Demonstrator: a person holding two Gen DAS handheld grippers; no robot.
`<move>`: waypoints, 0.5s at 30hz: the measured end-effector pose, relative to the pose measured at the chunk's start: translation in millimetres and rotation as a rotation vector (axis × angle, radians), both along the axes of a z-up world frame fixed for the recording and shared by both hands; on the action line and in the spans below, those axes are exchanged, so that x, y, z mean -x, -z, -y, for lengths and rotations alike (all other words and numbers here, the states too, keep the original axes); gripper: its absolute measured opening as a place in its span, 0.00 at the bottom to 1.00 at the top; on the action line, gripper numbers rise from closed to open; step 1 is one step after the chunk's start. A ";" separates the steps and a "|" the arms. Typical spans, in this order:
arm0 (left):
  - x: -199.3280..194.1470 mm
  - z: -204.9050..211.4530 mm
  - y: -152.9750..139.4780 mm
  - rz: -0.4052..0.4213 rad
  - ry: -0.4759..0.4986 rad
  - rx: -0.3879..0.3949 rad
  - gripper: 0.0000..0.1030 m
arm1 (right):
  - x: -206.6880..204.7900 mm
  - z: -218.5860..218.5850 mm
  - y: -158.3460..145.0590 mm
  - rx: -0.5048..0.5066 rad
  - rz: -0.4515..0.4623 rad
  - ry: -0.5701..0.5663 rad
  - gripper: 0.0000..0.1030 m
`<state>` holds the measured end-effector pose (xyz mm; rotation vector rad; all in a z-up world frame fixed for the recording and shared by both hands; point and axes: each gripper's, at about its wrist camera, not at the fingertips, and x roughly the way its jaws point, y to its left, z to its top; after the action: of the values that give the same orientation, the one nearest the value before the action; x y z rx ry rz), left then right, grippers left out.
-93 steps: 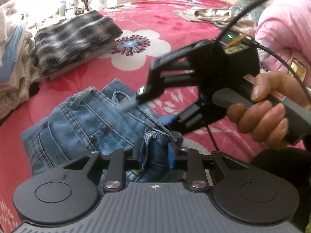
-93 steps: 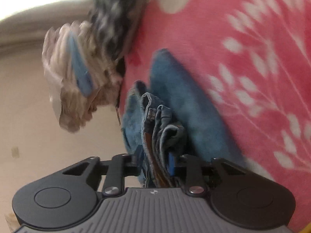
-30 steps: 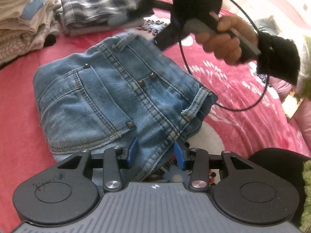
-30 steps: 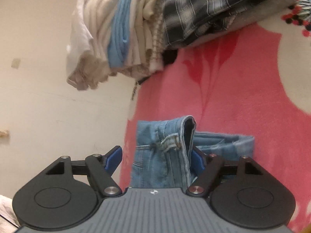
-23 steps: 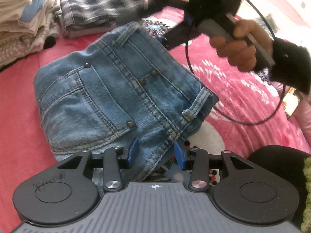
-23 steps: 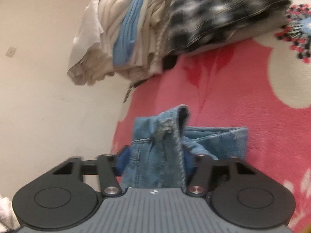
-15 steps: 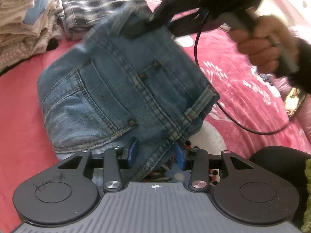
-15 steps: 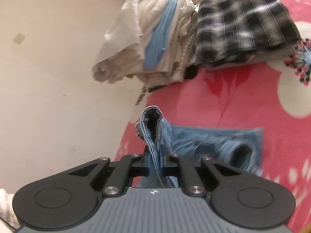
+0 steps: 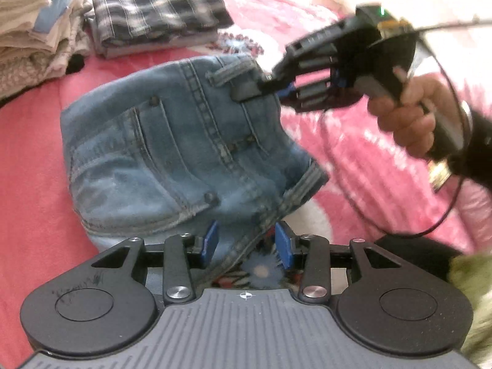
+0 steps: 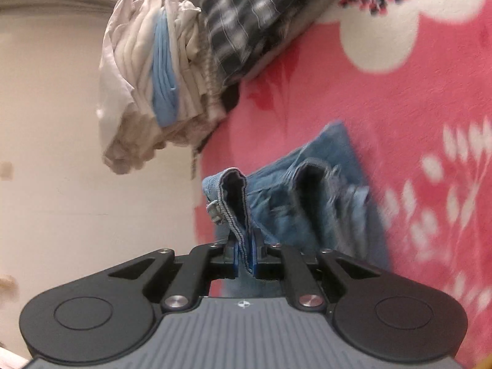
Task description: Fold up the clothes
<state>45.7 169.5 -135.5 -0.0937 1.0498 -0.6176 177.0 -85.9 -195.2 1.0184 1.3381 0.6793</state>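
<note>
Folded blue jeans [image 9: 172, 141] lie on the pink flowered bedspread [image 9: 30, 184]. My right gripper [image 9: 264, 87], held by a hand [image 9: 409, 117], is shut on the jeans' far waistband corner beside a belt loop and holds it raised. In the right wrist view its blue pads [image 10: 235, 255] pinch the doubled waistband edge, and the rest of the jeans [image 10: 323, 203] hangs blurred behind my right gripper [image 10: 245, 256]. My left gripper [image 9: 246, 243] stands open at the jeans' near edge. The denim hem runs between its pads, with bedspread showing beside the right pad.
A folded plaid stack [image 9: 153, 9] and a tall pile of light folded clothes [image 9: 33, 24] sit at the bed's far left, against a cream wall [image 10: 61, 123]. A black cable [image 9: 442, 215] loops from the right gripper. Pink bedding lies at right.
The right gripper's jaws went from wide around the waistband to shut on it, and it pulled that corner up and to the right. The left gripper's jaws kept the same gap.
</note>
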 end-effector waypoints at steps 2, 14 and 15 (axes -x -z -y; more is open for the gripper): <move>-7.4 -6.4 -10.7 0.014 -0.034 0.048 0.39 | 2.0 5.0 0.1 -0.068 -0.047 0.028 0.09; -64.4 9.1 12.1 0.016 -0.068 0.054 0.39 | -4.9 27.9 49.1 0.036 -0.173 0.086 0.08; -65.9 9.3 11.1 0.022 -0.065 0.054 0.39 | -5.4 26.8 47.8 0.030 -0.175 0.080 0.08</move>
<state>111.6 160.2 -146.6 -0.1669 1.0051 -0.5871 182.4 -112.7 -242.9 1.1212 1.4460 0.5173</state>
